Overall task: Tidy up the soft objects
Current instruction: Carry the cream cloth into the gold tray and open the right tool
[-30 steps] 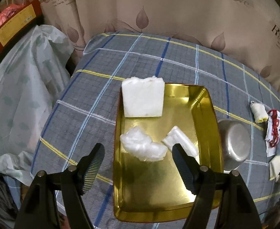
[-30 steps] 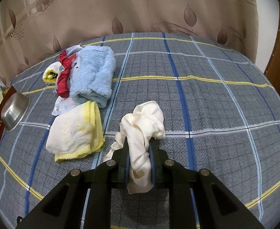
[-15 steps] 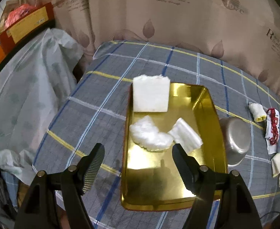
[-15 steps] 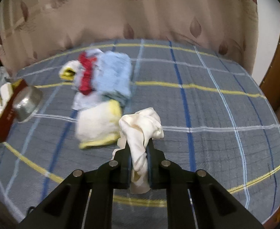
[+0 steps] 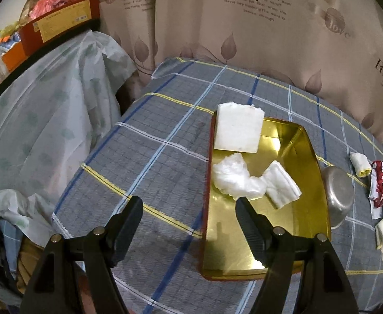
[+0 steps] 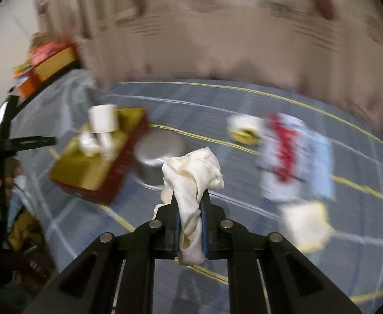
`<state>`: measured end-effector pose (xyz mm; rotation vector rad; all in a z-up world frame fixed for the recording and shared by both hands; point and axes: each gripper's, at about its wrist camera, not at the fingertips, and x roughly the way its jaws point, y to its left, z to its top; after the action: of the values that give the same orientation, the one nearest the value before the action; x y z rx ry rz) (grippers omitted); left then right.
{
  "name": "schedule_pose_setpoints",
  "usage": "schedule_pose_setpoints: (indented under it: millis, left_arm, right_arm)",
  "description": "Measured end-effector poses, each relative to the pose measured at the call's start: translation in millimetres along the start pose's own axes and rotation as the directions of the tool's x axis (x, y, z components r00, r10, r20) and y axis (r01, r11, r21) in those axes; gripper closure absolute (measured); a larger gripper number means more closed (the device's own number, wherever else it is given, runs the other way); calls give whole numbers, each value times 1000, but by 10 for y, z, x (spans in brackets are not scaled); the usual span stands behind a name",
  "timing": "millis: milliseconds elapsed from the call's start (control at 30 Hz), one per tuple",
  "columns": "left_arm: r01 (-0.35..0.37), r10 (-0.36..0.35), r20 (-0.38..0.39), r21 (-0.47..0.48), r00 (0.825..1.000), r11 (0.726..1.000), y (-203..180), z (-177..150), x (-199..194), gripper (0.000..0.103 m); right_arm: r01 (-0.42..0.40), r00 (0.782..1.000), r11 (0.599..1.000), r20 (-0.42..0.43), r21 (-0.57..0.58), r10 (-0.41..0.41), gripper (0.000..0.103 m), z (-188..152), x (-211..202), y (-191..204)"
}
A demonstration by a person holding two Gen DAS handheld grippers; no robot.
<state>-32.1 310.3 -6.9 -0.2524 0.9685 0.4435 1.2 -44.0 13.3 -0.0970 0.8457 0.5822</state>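
Currently the right gripper (image 6: 190, 210) is clamped on a cream cloth (image 6: 191, 180), which stands bunched between the jaws, with a loose bundle above the fingertips and a tail hanging below the pads. Judged from this hold, the main risk is slippage: only a narrow fold is pinched, so a fast swing could pull the cloth free or let the tail drag on the checked tablecloth (image 6: 243, 235). The right wrist view is heavily blurred, so grip depth cannot be confirmed. Ahead and to the left of the jaws lies the gold tray (image 6: 86, 167), with the steel bowl (image 6: 157, 157) between cloth and tray; a release made too soon would likely land the cloth there instead. The left gripper (image 5: 188, 212) stands with jaws wide apart and empty, just beside the tray's near left edge.
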Motion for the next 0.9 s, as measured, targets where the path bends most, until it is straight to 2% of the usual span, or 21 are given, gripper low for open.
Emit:
schedule_pose_setpoints:
  millis: [200,333,400,600,800,900]
  left_arm:
    - [39,-39,-7,-33,999,999,130,-86,0,28]
    - [-28,29,14,-27,999,999,186,-69,-36,28]
    - [-44,45,17,-29,999,999,224,-56,-54,28]
    - [-29,30,10,-72,1000,997,373,-34,-96,28]
    - [-79,80,6,-99,997,992,497,-21,-122,28]
    - [-60,59,-8,-126,998,990,560,-11,-110,28]
  right_arm:
    - [-128,992,985,-11,-118,128,91,331,331,725]
    - [-179,984,970,-37,-166,175,91,440,569,1116]
    - [-190,982,966,-55,-175,183,91,451,669,1214]
    - [-202,976,963,-119,-177,183,91,466,1103,1432]
    - [-209,970,956,-165,-205,177,91,415,1403,1648]
    - [-217,966,952,-186,-217,178,91,394,1523,1737]
